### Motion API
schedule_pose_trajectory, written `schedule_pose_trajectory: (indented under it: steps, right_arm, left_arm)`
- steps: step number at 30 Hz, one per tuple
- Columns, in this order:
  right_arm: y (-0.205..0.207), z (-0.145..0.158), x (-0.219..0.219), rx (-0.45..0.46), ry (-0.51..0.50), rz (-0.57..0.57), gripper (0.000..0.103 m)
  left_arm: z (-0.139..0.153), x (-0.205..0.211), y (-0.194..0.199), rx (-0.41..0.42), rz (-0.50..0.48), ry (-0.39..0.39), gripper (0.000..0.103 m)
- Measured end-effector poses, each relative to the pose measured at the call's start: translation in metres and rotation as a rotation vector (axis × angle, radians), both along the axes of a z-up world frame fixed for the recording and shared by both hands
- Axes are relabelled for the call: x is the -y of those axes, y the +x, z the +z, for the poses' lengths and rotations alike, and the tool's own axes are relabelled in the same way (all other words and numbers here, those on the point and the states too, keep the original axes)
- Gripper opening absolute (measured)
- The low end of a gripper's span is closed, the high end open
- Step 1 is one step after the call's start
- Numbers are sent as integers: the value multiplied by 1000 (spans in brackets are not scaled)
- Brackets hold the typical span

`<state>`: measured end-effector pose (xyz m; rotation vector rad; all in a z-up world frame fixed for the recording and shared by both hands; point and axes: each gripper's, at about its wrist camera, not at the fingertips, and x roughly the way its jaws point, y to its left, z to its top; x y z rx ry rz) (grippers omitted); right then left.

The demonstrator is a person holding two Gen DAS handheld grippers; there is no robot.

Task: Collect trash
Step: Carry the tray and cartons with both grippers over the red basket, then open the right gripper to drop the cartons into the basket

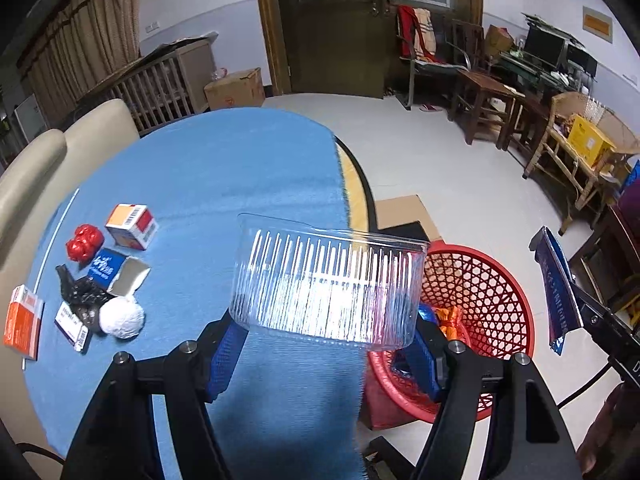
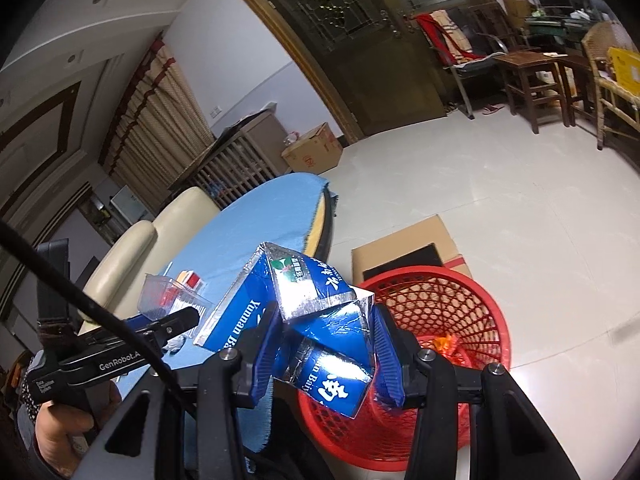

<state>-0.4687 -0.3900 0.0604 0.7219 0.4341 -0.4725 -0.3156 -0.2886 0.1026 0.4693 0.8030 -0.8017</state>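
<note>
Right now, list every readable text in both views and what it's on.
"Yunnan Bai": blue carton in the right gripper, cut off at the edge.
"GenRobot.A": left gripper body, seen from the right wrist, partly hidden by a cable.
Chinese characters on the carton: not legible to me.
Print on the small boxes on the table: too small to read.

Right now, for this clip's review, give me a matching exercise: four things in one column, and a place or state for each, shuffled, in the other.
Things:
1. clear ribbed plastic container
2. crushed blue and silver carton
3. red mesh basket
4. white crumpled paper ball

Places or states:
A. lying on the blue tablecloth
B. clamped in the right gripper
C. standing on the floor beside the table
D. clamped in the left gripper

Pairs: 1-D, 2-B, 3-C, 4-A
</note>
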Motion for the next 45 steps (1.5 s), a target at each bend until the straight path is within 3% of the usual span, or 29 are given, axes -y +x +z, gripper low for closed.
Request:
schedule_pose_trajectory:
  steps: [16, 43, 45]
  right_arm:
    - [-25, -38, 28, -82, 57, -70, 49]
    - [-17, -50, 28, -149, 62, -52, 49]
    - [-13, -54, 29, -181, 69, -47, 56]
  left_arm:
    - [-29, 42, -22, -32, -71, 69, 73]
    - [-24, 48, -38, -3, -86, 83, 73]
    - [-24, 48, -38, -4, -89, 82, 73]
